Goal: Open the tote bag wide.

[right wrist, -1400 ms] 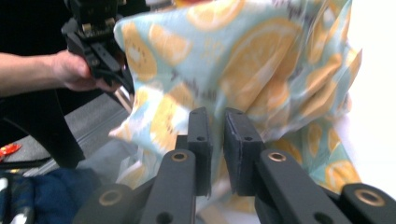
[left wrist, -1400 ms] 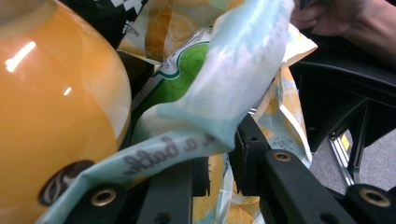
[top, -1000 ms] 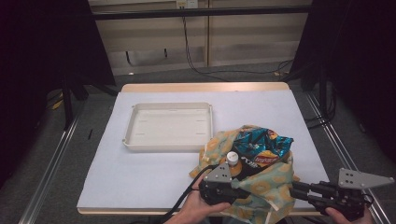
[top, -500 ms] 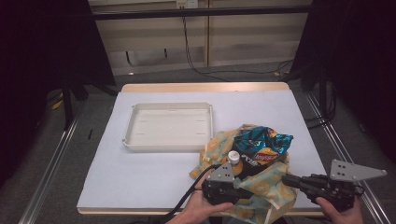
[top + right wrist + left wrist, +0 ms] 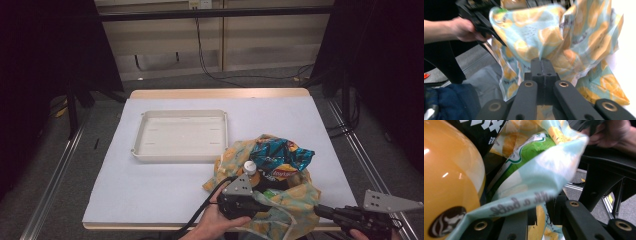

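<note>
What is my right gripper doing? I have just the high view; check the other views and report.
Observer: The right gripper has its fingers pressed together, tips against the bag's orange-print cloth.
Operator: Now the left one.
Observer: The bag's rim lies across the left gripper's fingers.
Operator: Tell me what's inside.
Observer: A green packet sits beside a glossy orange container.
</note>
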Demonstrator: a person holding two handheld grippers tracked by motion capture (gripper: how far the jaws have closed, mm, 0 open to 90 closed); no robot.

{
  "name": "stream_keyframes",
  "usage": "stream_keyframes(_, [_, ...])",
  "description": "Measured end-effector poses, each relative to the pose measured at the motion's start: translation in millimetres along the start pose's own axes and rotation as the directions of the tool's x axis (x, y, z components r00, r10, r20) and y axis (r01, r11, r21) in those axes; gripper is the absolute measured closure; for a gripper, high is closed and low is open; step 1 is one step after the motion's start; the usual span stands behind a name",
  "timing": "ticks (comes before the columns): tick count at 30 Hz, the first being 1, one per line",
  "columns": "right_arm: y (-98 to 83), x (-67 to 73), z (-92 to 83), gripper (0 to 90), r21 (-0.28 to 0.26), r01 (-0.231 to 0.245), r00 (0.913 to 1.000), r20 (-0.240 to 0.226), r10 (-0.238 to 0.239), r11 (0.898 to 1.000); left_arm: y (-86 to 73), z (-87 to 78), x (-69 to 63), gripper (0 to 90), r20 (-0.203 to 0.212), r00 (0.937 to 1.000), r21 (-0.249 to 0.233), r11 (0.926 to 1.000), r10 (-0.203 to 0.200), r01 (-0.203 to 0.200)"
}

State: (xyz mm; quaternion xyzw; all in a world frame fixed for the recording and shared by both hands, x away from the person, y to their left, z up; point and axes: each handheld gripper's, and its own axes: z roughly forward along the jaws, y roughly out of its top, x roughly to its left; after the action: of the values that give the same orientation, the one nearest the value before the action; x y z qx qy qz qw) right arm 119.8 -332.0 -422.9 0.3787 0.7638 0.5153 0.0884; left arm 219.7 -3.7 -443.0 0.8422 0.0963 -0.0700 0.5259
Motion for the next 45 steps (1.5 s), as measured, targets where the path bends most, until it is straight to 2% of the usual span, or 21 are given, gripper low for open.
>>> stream_keyframes(1, [-0.3,-5.2,5.8,90.0,0.025,-0.008,1.0,0.0,0.008,1.0,-0.1,-0.2,-0.1,79.4,0.0,1.0,0.002,1.0,0.002,-0.002])
stream_keyframes(3, [0.3,-8.0,9.2,90.0,0.035,-0.011,0.9999,-0.001,0.011,0.999,-0.8,-0.9,-0.1,79.3,-0.001,1.0,0.01,0.9999,-0.002,0.002])
stream_keyframes(10, [7.1,-32.0,41.0,90.0,0.097,-0.016,0.9999,0.004,0.016,0.995,-1.2,-8.4,-1.2,77.9,0.009,0.9999,-0.015,0.9999,0.005,-0.005])
stream_keyframes(11, [10.7,-35.9,49.7,90.0,0.115,-0.005,0.9999,0.009,0.004,0.993,-0.6,-14.3,-3.8,77.5,0.006,0.9998,-0.013,0.9998,0.016,-0.016])
stream_keyframes(13, [11.6,-38.5,54.9,90.0,0.122,-0.004,0.9999,0.01,0.003,0.993,-0.4,-17.5,-4.9,76.9,0.01,0.9997,-0.029,0.9994,0.022,-0.021])
stream_keyframes(17, [9.8,-47.1,68.2,90.0,0.161,-0.011,0.9999,0.014,0.009,0.987,-0.7,-36.6,-4.7,75.5,-0.015,0.9996,-0.048,0.9986,0.023,-0.023])
stream_keyframes(19, [7.4,-49.2,71.6,90.0,0.186,-0.006,0.9998,0.021,0.002,0.982,-3.3,-43.1,-1.2,75.5,-0.027,0.9996,-0.059,0.9982,0.004,-0.005])
stream_keyframes(21, [6.3,-50.5,74.6,90.0,0.207,-0.006,0.9994,0.034,-0.001,0.978,-5.9,-51.0,1.2,75.2,-0.037,0.9993,-0.048,0.9988,0.008,-0.01])
stream_keyframes(22, [5.3,-51.5,77.4,90.0,0.231,0.003,0.9991,0.04,-0.012,0.973,-8.1,-56.7,2.4,75.2,-0.047,0.9988,-0.043,0.999,0.011,-0.013])
stream_keyframes(23, [2.0,-52.0,83.9,90.0,0.287,0.015,0.9977,0.059,-0.034,0.958,-11.3,-62.5,4.0,75.0,-0.053,0.9986,-0.046,0.9989,0.0,-0.002])
stream_keyframes(24, [2.0,-52.0,83.9,90.0,0.287,0.015,0.9977,0.059,-0.034,0.958,-15.2,-67.4,5.5,75.0,-0.061,0.9981,-0.054,0.9985,-0.013,0.009])
stream_keyframes(26, [0.9,-55.3,89.1,90.0,0.315,0.011,0.9979,0.057,-0.031,0.949,-22.5,-74.3,9.9,74.7,-0.083,0.9961,-0.054,0.9983,-0.028,0.024])
stream_keyframes(29, [1.1,-56.3,89.2,90.0,0.313,0.001,0.9983,0.056,-0.019,0.95,-26.9,-79.4,17.8,74.2,-0.115,0.9924,-0.051,0.998,-0.044,0.039])
stream_keyframes(30, [2.1,-56.0,87.1,88.4,0.299,0.0,0.9985,0.052,-0.017,0.954,-27.5,-80.5,20.6,74.1,-0.122,0.9913,-0.05,0.9978,-0.049,0.044])
stream_keyframes(31, [4.9,-56.0,80.0,78.8,0.258,0.0,0.9991,0.041,-0.011,0.966,-28.3,-82.0,23.7,73.1,-0.128,0.99,-0.052,0.9972,-0.06,0.053])
stream_keyframes(32, [4.9,-56.0,80.0,78.8,0.258,0.0,0.9991,0.041,-0.011,0.966,-28.7,-82.9,25.4,73.1,-0.135,0.989,-0.046,0.9975,-0.06,0.054])
stream_keyframes(33, [6.4,-55.2,72.6,68.2,0.226,-0.006,0.9989,0.047,-0.004,0.974,-29.6,-84.2,27.2,71.5,-0.147,0.987,-0.042,0.9974,-0.065,0.059])
stream_keyframes(35, [6.9,-54.6,67.6,65.6,0.208,-0.014,0.9988,0.048,0.004,0.978,-31.2,-86.8,30.1,70.6,-0.16,0.9836,-0.037,0.9962,-0.083,0.078])
stream_keyframes(37, [8.1,-52.6,56.5,59.3,0.163,-0.023,0.9986,0.051,0.015,0.986,-33.1,-88.3,32.2,68.8,-0.182,0.9805,-0.02,0.9973,-0.073,0.071])
stream_keyframes(40, [12.0,-48.8,42.1,57.4,0.102,-0.022,0.9976,0.068,0.015,0.995,-34.0,-91.6,33.1,68.8,-0.182,0.9808,-0.015,0.9976,-0.07,0.068])
stream_keyframes(45, [21.9,-47.2,29.1,58.9,0.042,-0.019,0.9959,0.089,0.016,0.999,-28.2,-105.0,34.6,76.1,-0.174,0.9817,-0.082,0.9945,-0.078,0.065])
